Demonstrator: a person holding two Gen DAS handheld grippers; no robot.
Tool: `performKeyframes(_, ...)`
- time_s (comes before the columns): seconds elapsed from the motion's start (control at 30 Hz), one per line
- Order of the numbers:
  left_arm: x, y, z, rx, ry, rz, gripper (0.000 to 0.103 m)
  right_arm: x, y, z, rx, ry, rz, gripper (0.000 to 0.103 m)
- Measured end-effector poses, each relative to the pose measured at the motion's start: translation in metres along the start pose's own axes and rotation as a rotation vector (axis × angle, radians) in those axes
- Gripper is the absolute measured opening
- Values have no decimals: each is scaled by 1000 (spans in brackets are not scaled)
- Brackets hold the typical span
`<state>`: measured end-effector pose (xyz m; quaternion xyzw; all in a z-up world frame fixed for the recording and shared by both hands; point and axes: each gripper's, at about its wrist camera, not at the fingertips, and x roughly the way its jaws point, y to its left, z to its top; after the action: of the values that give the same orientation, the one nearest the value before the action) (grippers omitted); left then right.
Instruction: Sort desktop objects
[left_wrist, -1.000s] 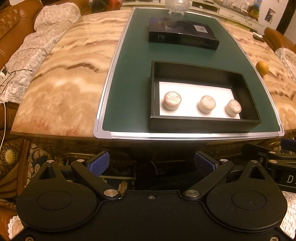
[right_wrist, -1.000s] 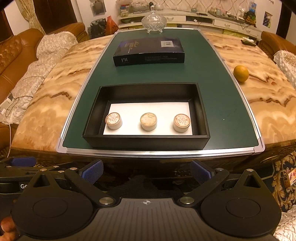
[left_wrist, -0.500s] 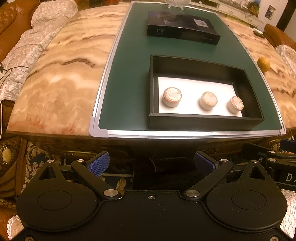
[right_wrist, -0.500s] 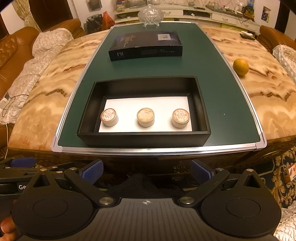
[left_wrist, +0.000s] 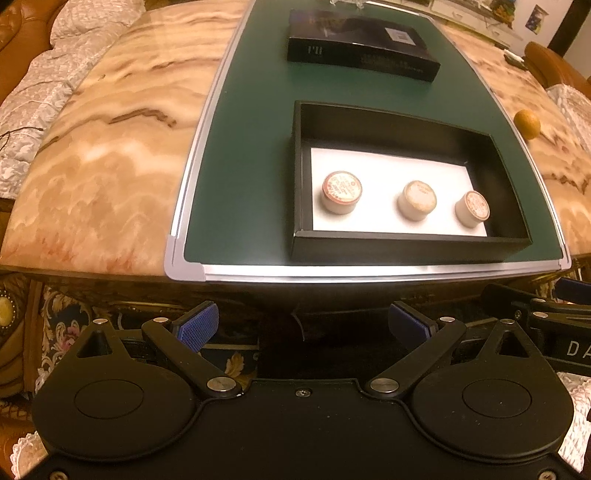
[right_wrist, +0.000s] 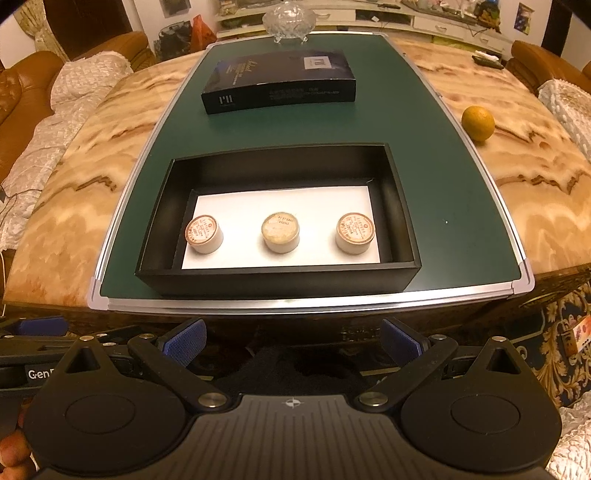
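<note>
An open black box (right_wrist: 400, 275) (left_wrist: 406, 248) with a white liner sits near the front edge of a green mat (right_wrist: 424, 177) (left_wrist: 243, 158). Three small round white jars stand in it in a row: left (right_wrist: 204, 233) (left_wrist: 341, 191), middle (right_wrist: 280, 232) (left_wrist: 417, 199), right (right_wrist: 355, 232) (left_wrist: 472, 208). A dark lid-like box (right_wrist: 279, 81) (left_wrist: 362, 44) lies farther back. My left gripper (left_wrist: 303, 326) is open and empty, below the table's front edge. My right gripper (right_wrist: 291, 341) is open and empty, in front of the black box.
An orange (right_wrist: 477, 123) (left_wrist: 527, 123) lies on the marble table (right_wrist: 74, 206) right of the mat. A glass bowl (right_wrist: 289, 16) stands at the mat's far end. Sofas with white covers (right_wrist: 85, 79) flank the table. Patterned carpet (right_wrist: 561, 325) lies below.
Both grippers have moved forward and a little up toward the table; the black box and jars look nearer and larger. Both stay open. No object has moved.
</note>
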<state>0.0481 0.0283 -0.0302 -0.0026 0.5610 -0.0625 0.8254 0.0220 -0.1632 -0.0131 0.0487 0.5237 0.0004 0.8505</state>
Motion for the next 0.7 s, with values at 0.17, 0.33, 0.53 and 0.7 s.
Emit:
performKeyframes(0.17,7,1,7,7,8,-7,100,6,0,5,1,4,-11,103)
performKeyframes(0.33,17,4,19,9,11,1,100,14,-1,13,0,9,-21,103)
performKeyframes(0.53,29,5,35,18,14,16,100,26,-4,28,-5,13,-21,103)
performKeyframes(0.7,41,4,52,20,23,35,100,38,-5,47,-27,15,-24,103)
